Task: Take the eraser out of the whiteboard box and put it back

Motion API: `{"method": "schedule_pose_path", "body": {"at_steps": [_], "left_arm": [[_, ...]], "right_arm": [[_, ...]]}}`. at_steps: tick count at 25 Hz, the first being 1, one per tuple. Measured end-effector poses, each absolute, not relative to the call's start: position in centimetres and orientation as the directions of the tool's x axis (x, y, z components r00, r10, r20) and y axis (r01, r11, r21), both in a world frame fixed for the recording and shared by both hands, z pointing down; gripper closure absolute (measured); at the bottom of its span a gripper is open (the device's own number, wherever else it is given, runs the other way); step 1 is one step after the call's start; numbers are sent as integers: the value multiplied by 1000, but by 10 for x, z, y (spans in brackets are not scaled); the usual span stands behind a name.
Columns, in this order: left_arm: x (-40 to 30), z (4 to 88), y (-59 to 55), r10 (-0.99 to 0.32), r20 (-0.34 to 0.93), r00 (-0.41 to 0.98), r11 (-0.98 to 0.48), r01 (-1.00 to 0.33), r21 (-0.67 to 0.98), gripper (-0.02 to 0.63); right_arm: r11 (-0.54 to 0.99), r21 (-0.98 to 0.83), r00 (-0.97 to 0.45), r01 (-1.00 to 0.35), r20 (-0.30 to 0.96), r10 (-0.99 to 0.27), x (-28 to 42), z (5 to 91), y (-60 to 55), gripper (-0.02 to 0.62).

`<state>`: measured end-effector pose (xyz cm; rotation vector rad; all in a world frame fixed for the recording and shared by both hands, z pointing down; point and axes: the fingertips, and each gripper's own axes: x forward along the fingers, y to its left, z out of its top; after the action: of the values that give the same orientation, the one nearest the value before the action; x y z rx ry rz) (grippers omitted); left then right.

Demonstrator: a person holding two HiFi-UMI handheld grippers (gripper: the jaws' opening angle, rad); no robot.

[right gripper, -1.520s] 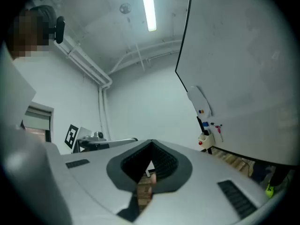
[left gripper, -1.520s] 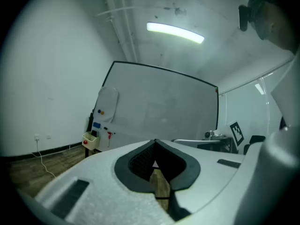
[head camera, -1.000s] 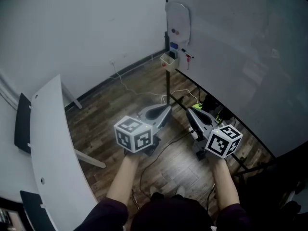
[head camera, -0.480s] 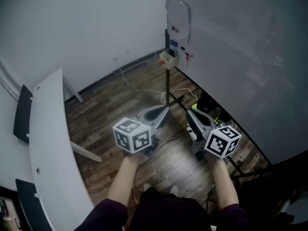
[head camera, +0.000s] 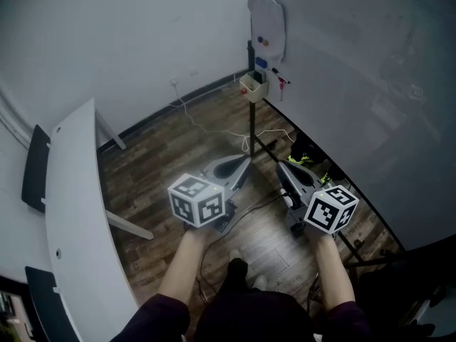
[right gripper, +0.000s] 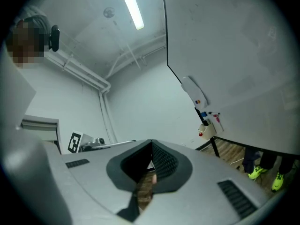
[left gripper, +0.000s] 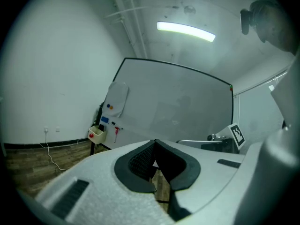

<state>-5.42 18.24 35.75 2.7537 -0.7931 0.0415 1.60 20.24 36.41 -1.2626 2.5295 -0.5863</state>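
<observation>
A small cream whiteboard box [head camera: 253, 86] hangs at the whiteboard's [head camera: 356, 84] lower left corner, far ahead of both grippers. Just above it a small blue block [head camera: 261, 63] sticks to the board; I cannot tell whether it is the eraser. The box [left gripper: 96, 133] and the blue block [left gripper: 104, 120] are small in the left gripper view, and the box [right gripper: 204, 131] shows again in the right gripper view. My left gripper [head camera: 247, 163] is shut and empty above the wooden floor. My right gripper [head camera: 280, 166] beside it is also shut with nothing in it.
A white panel [head camera: 268, 27] with two round magnets is on the board above the box, and a red marker [head camera: 279, 78] beside it. Cables [head camera: 214, 130] trail over the floor. A curved white table [head camera: 71, 212] and dark chairs [head camera: 34, 168] stand at the left. The board's stand legs [head camera: 251, 130] rise ahead.
The floor and table have slid a little in the head view, and a dark shoe now shows below the grippers. Both grippers stay shut and side by side.
</observation>
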Motion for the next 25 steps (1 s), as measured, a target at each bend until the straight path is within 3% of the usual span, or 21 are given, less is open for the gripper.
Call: {"method": "schedule_pose_path", "body": {"at_steps": [25], "left_arm": [[-84, 381, 25, -454, 139, 880, -832, -475, 286, 601]], "right_arm": [[456, -493, -515, -741, -19, -857, -12, 376, 49, 592]]}}
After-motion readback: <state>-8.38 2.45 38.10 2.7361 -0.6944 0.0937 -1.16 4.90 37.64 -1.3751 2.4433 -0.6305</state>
